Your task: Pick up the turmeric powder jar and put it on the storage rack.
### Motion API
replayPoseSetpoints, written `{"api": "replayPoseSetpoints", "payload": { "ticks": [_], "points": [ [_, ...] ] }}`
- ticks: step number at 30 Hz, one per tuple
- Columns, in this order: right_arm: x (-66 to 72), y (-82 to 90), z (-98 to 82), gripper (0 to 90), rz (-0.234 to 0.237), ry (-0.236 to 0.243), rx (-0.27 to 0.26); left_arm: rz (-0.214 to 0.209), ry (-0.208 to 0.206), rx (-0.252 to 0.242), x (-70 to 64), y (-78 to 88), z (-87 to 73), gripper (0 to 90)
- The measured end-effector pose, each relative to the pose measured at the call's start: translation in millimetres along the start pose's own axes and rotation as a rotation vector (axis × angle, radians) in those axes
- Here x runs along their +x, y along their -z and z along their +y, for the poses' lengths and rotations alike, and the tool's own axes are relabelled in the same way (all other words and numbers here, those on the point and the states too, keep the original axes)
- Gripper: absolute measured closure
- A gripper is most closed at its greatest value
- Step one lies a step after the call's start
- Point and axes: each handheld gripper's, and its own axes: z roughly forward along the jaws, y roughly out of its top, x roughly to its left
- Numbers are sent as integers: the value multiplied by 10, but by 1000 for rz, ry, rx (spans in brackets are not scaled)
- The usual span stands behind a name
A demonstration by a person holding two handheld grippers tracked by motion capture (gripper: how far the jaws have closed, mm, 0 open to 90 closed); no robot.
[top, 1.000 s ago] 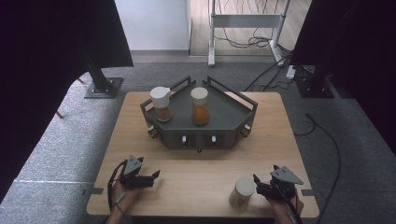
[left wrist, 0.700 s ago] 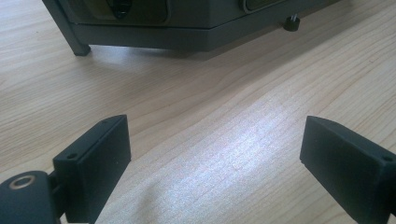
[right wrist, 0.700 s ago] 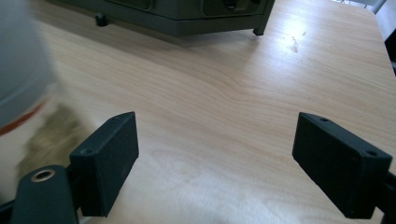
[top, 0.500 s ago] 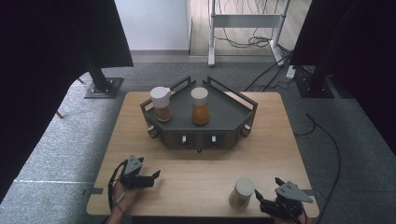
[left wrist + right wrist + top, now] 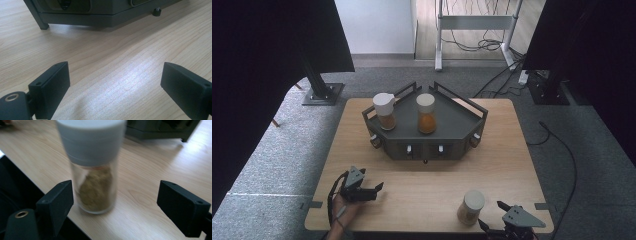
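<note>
Between my right gripper's (image 5: pixel 115 202) fingers, nearer the left one but untouched, stands the white-lidded spice jar (image 5: pixel 93 167) upright on the wooden table (image 5: pixel 155 170); those fingers are apart. My left gripper (image 5: pixel 113 85) rests low over bare wood, fingers wide, facing the grey rack (image 5: pixel 100 15).

- A lab or recording studio set up for filming, not a home.
- Black curtains (image 5: pixel 272 45) hang on both sides of a lone wooden worktop (image 5: pixel 512 165).
- Metal stand (image 5: pixel 474 22), cables (image 5: pixel 492 45) and grey carpet (image 5: pixel 267 165) lie around it.
</note>
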Motion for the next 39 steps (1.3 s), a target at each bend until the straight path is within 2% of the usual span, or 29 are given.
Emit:
{"api": "replayPoseSetpoints", "payload": {
  "ticks": [4,9,19,24,28,32,39],
  "points": [
    [30,-32,43,127,20,6,-24,1,-1,-1,4,5,-2,88],
    [70,-104,102,129,17,12,-39,0,1,-2,10,10,-5,88],
    [57,-261,114,143,29,-23,-85,0,0,-1,10,10,-3,88],
    [73,-310,134,156,28,-23,-101,0,1,-2,14,12,-5,88],
    [83,-330,135,202,24,-18,-115,-1,-1,-1,13,14,-4,88],
    [28,-336,115,326,61,-32,-132,-2,-3,-1,12,12,-2,88],
    [128,-335,154,332,23,-28,-122,-2,-3,-2,13,14,-3,88]
  ]
}}
